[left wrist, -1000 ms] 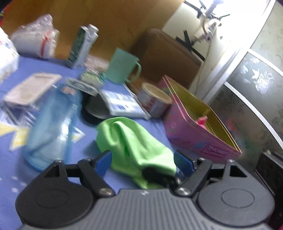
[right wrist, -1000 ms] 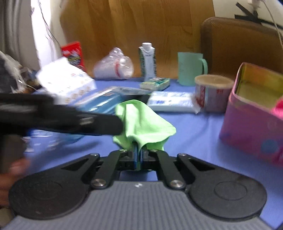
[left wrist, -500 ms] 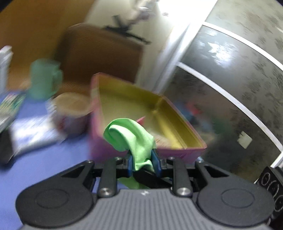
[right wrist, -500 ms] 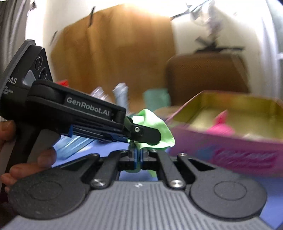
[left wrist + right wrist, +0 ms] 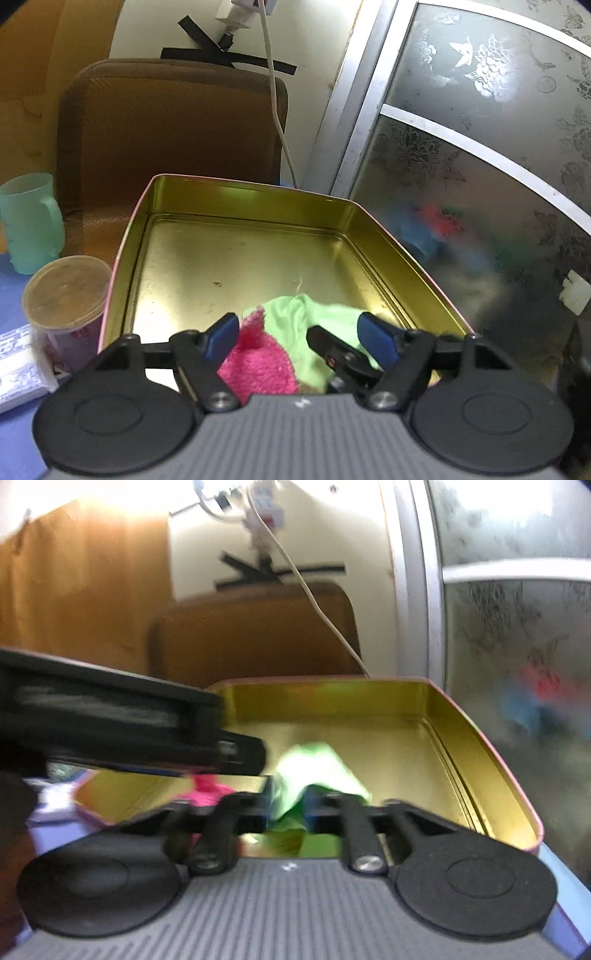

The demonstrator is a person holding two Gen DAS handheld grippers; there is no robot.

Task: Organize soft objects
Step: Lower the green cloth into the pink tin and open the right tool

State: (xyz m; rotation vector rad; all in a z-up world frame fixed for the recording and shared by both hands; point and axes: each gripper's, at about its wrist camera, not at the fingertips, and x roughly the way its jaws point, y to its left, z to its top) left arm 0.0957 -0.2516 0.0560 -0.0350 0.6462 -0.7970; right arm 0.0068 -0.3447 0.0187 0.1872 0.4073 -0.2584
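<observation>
No brand or label is reading clearly here: the white packet (image 5: 18, 363) at 9 o'clock in the left wrist view is showing only blue print too small to make out.

The left gripper (image 5: 299, 338) is hanging over the near end of the open tin box (image 5: 258, 206), its jaws opening and its blue pads standing apart. The green cloth (image 5: 314, 317) is lying inside the box at the near end, between those pads but touched by neither. A pink fluffy cloth (image 5: 258, 363) is lying just beside it at 7 o'clock, overlapping its edge. The black tip of the right gripper is poking in from 5 o'clock, across the green cloth.

In the right wrist view, the right gripper (image 5: 286, 803) is also opening, and the green cloth (image 5: 314, 771) is sitting in the gap between its fingers; blur is hiding whether the pads are touching it. The body of the left gripper (image 5: 122, 731) is reaching in from 9 o'clock and blocking the left part of the box (image 5: 480, 738), with the pink cloth (image 5: 207, 792) peeking out below it.

Outside the box at 9 o'clock, a lidded tub (image 5: 66, 295) is standing against its wall on the blue bench (image 5: 11, 295), and a pale green mug (image 5: 31, 221) is standing behind that. A brown chair back (image 5: 166, 122) is rising at 12 o'clock, with a white cable (image 5: 275, 103) hanging across it and black tape (image 5: 221, 55) crossing the wall above. A frosted glass door (image 5: 480, 147) is filling the 3 o'clock side.
</observation>
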